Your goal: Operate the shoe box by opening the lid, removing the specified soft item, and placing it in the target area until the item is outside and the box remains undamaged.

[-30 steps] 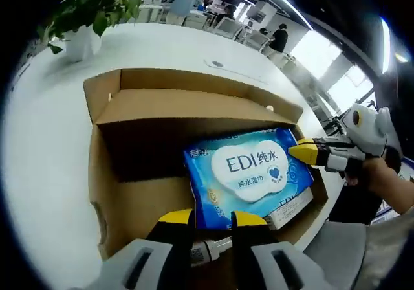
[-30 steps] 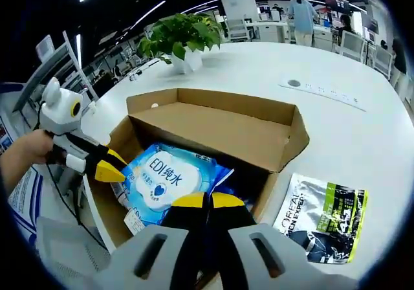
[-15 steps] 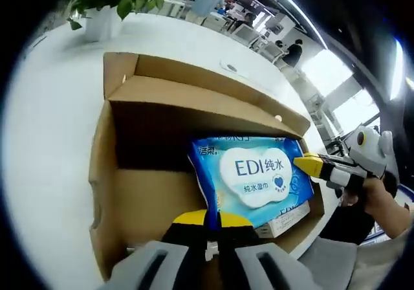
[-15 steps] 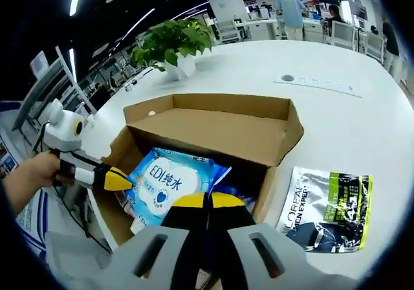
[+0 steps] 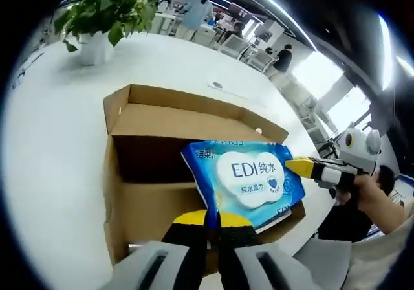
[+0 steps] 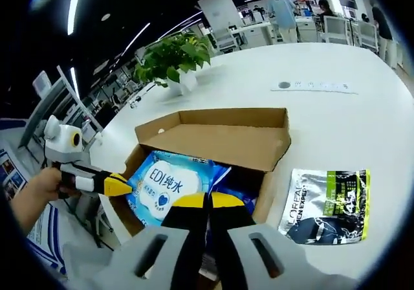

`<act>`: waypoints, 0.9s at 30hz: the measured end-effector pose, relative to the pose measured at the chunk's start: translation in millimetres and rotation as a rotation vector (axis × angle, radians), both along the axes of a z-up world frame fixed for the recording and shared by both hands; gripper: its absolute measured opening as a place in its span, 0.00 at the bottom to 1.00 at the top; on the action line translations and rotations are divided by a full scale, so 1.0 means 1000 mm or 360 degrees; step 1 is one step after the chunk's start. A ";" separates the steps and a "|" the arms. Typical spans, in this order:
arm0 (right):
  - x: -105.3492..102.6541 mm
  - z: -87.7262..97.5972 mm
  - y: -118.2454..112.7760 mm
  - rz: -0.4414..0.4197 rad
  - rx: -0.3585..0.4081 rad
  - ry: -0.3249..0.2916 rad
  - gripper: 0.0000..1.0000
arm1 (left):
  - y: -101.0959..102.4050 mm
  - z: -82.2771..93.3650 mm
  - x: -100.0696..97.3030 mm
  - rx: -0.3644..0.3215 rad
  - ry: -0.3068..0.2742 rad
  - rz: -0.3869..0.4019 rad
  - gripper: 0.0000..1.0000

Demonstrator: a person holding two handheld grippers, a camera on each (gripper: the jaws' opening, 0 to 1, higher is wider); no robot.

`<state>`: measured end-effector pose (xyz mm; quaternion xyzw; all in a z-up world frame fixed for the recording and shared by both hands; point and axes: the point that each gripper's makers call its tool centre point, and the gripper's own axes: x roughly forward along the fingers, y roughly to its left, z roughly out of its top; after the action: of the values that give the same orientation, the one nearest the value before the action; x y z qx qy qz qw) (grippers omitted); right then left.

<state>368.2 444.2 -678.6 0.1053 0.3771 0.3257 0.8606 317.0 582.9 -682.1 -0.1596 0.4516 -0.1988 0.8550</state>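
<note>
So in the left gripper view, far left there's a leafy green potted plant in a white pot (image 5: pixel 97 24) on the white round bench (image 5: pixel 45 147). Next over is the open brown cardboard shoe box (image 5: pixel 139 202), lid flap folded back. The blue soft pack of wet wipes with a white label (image 5: pixel 249 177) sits tilted over the box's right half, lifted clear of the rim. The left hand-held gripper (image 5: pixel 206 220) has its yellow-tipped jaws pressed together on the pack's near edge, and the right hand-held gripper (image 5: pixel 294 166) comes in from the right, touching the pack's far side.

From the right gripper view, the right hand-held gripper's jaws are pinched on the pack's edge. Right of the box, a black and lime foil sachet (image 6: pixel 326 206) lies flat on the bench, just beside the box wall.

Compared with a second ago, the pack rides higher and the small white carton under it is hidden now.

Behind it all, an open office with desks, chairs and people standing.
</note>
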 end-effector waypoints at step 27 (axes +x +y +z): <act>0.011 0.041 -0.111 -0.0181 0.0076 -0.0042 0.00 | -0.109 0.045 0.017 0.0001 -0.0234 -0.0216 0.02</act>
<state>378.9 333.4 -637.7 0.1429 0.3512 0.2865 0.8798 334.5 474.2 -637.3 -0.1133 0.3975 -0.2673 0.8705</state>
